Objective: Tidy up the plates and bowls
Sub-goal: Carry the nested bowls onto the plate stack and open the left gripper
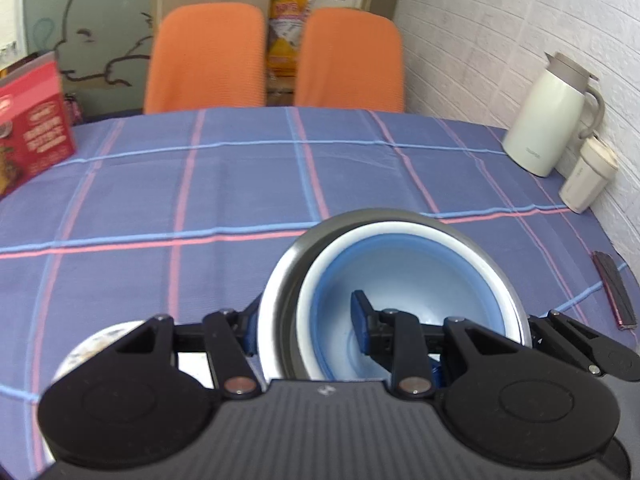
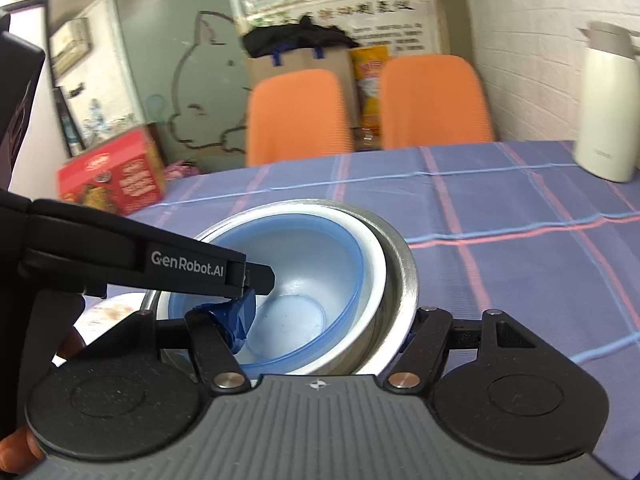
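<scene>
A nested stack of bowls sits on the checked tablecloth: a blue plastic bowl (image 1: 400, 280) inside a white bowl (image 1: 316, 280) inside a steel bowl (image 1: 280, 280). My left gripper (image 1: 306, 320) straddles the stack's left wall, one finger outside, one inside the blue bowl. My right gripper (image 2: 324, 320) straddles the stack's right wall (image 2: 400, 280); its left fingertip (image 2: 236, 320) is inside the blue bowl (image 2: 304, 264). The left gripper's body (image 2: 140, 260) crosses the right wrist view. A patterned plate (image 1: 92, 344) lies at the lower left, mostly hidden.
A white thermos jug (image 1: 552, 120) and a cream cup (image 1: 588, 176) stand by the right wall. A red box (image 1: 32, 128) stands at the table's left edge. A dark flat bar (image 1: 614, 292) lies at the right. Two orange chairs (image 1: 276, 60) stand behind the table.
</scene>
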The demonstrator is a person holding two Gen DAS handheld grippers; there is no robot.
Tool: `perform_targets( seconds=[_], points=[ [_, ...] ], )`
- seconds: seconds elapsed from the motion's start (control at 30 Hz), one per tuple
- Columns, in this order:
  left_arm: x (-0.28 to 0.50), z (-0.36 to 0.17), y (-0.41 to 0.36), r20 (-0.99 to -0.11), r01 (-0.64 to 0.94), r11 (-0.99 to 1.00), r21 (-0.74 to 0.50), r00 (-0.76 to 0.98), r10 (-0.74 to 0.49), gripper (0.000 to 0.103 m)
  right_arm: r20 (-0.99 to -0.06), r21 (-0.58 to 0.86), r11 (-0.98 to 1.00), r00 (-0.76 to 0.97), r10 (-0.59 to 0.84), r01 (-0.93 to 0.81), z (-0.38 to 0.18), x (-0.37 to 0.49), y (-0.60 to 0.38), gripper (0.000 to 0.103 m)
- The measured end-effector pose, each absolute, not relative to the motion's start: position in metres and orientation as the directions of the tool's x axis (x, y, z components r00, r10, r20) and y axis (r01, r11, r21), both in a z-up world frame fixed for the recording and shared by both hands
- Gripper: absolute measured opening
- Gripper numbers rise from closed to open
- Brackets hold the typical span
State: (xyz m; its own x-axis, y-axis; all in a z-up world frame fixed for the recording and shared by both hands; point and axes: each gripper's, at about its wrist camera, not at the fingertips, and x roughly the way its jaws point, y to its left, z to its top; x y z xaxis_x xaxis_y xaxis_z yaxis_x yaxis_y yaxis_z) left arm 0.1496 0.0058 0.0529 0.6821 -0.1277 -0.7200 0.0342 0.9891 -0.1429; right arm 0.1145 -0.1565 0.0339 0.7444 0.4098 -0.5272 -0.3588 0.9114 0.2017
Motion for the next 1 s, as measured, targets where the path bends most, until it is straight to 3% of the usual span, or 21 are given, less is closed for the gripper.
perform_targets(
  seconds=[0.37,1.0],
  points=[
    [0.082,0.044,0.103,-0.740,-0.147,0.983,-0.111,0.673,0.017,0.029,-0.525,0.245,0.811,0.631,0.572,-0.532,0.027,0.083,-0.070,0.054],
    [0.079,0.008,0.127,-0.749,-0.155,0.975,-0.158,0.663,-0.016,0.029,-0.599,0.221,0.811,0.580,0.552,-0.542,0.004,0.071,-0.037,0.055]
  ],
)
